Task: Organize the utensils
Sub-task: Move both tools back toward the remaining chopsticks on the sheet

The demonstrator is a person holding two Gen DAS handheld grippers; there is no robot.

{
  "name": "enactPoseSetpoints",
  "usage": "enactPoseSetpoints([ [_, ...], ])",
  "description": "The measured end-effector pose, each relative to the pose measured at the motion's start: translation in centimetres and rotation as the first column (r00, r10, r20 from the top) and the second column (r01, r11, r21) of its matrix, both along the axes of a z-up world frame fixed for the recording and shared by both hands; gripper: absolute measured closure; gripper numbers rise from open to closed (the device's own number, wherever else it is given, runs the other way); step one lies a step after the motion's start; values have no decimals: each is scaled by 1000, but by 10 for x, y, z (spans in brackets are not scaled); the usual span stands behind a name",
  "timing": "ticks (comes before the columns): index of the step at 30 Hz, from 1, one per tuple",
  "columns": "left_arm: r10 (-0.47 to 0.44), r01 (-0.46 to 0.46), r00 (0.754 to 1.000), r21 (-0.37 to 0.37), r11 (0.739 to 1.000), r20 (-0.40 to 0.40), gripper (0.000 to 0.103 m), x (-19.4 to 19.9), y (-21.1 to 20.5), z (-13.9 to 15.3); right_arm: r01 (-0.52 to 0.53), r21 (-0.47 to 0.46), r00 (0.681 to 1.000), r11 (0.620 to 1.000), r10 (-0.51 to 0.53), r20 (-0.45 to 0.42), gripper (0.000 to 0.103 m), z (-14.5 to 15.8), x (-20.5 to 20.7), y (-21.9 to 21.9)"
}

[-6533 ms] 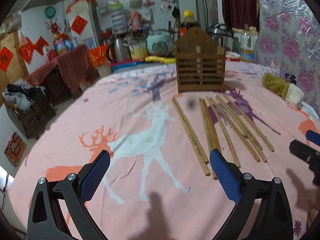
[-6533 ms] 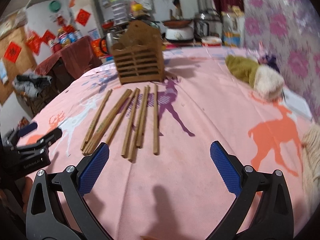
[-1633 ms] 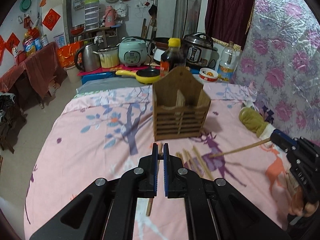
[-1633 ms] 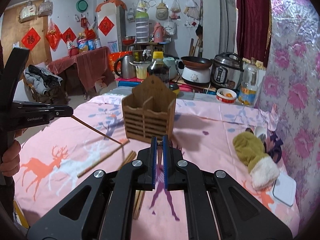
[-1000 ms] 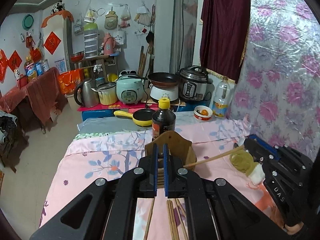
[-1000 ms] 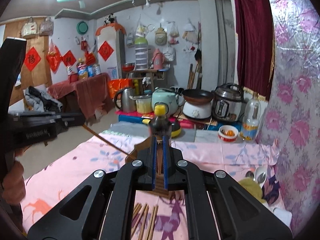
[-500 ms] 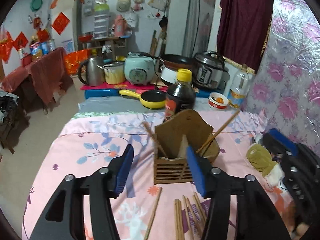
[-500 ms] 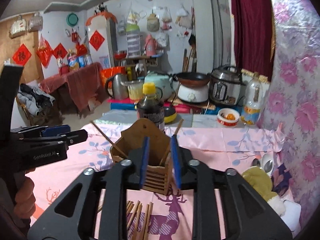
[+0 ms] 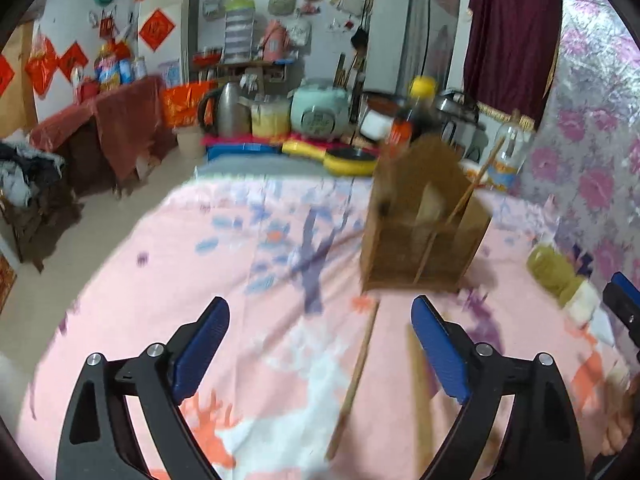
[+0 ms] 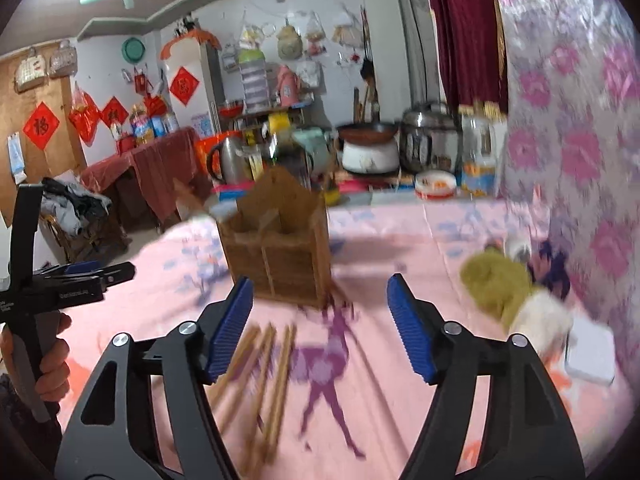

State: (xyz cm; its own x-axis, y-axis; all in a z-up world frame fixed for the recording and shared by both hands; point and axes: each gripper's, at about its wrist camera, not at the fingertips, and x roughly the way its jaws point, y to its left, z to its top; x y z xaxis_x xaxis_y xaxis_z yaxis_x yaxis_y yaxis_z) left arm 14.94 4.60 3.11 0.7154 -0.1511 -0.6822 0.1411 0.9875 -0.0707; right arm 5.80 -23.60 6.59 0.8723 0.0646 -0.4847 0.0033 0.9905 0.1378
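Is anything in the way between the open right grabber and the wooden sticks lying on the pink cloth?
Nothing visible is. The right gripper hangs open above the loose wooden chopsticks on the pink deer-print cloth. The brown slatted wooden holder stands farther back, and the path to it looks open too.

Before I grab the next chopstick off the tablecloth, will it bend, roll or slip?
The chopsticks look like thin wood, so probably stiff and light. Lying flat on soft tablecloth, they may roll when nudged. The open right gripper could pinch one off-centre and tilt it.

Wood holder (image 9: 424, 232) & chopsticks (image 10: 276, 380) (matt); cloth tablecover (image 9: 200, 280).
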Motion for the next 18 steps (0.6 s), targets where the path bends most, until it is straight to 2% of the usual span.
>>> enactPoseSetpoints([
  [2,18,-17,998,15,1000,-62,12,-1,13,-23,12,-7,998,1000,-13,-67,33,-25,0,-5],
  [3,33,-30,990,27,999,-137,13,2,20,-37,18,-6,995,1000,-19,-99,33,-31,2,-7],
  [4,30,-30,986,3,1000,-164,13,2,27,-43,18,19,991,1000,-15,-134,33,-37,6,-12],
  [6,30,-36,980,-29,999,-196,13,4,33,-46,11,67,989,998,-1,-150,33,-41,10,-18],
  [9,14,-22,978,-38,999,-207,13,3,33,-47,14,68,988,998,-4,-154,31,-44,10,-18],
  [14,-22,31,978,41,999,-206,13,-4,11,-53,19,10,987,1000,-17,-157,24,-46,9,-8],
  [18,-59,81,973,92,992,-225,12,-4,-7,-62,22,-9,987,1000,-24,-158,23,-47,8,-7],
])
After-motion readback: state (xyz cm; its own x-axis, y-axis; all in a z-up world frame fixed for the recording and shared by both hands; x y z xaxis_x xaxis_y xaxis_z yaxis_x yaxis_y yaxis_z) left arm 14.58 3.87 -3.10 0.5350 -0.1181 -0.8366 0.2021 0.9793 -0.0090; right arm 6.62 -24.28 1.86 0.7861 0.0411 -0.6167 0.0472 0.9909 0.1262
